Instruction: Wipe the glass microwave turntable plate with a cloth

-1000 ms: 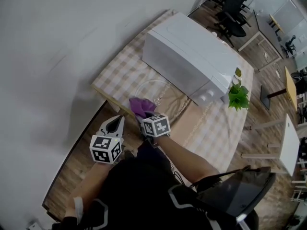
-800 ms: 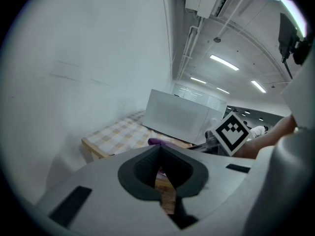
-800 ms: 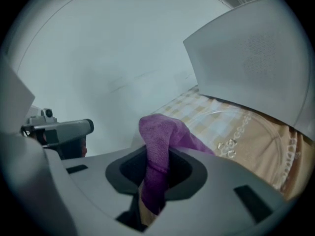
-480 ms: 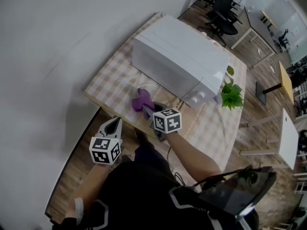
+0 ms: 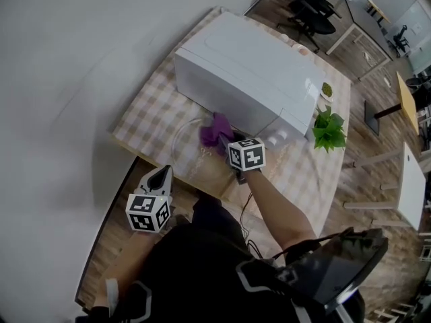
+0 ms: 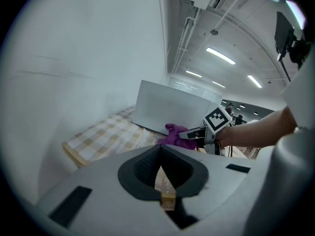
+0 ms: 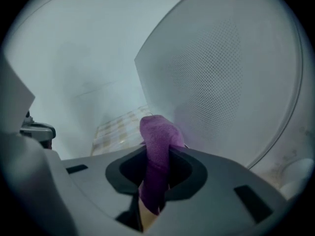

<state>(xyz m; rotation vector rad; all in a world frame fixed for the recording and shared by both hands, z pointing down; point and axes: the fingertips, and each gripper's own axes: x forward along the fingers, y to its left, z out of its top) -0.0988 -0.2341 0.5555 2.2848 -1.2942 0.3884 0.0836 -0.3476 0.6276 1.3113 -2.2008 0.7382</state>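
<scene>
Checked beige-and-white fabric covers the tabletop (image 5: 145,123), which stands against a plain pale wall. A white box-shaped microwave oven (image 5: 249,73) takes up the far half of the tabletop, and a small green leafy plant (image 5: 328,130) stands at its 3 o'clock side.

The round clear glass turntable plate (image 5: 183,140) lies flat on the checked fabric just in front of the microwave, toward its 7 o'clock corner. The right gripper (image 5: 225,143) reaches over the plate's 2 o'clock edge. Its fingers are pinching a crumpled purple cloth (image 5: 215,132), which bulges out beyond the tips (the right gripper view shows it clamped between them (image 7: 157,146), close to the microwave's perforated door). The cloth seems to rest on the glass, though contact is hard to confirm from above.

The left gripper (image 5: 159,177) hangs off the tabletop's near edge, at about 7 o'clock from the plate. Its fingers are pressed together with nothing between them.
</scene>
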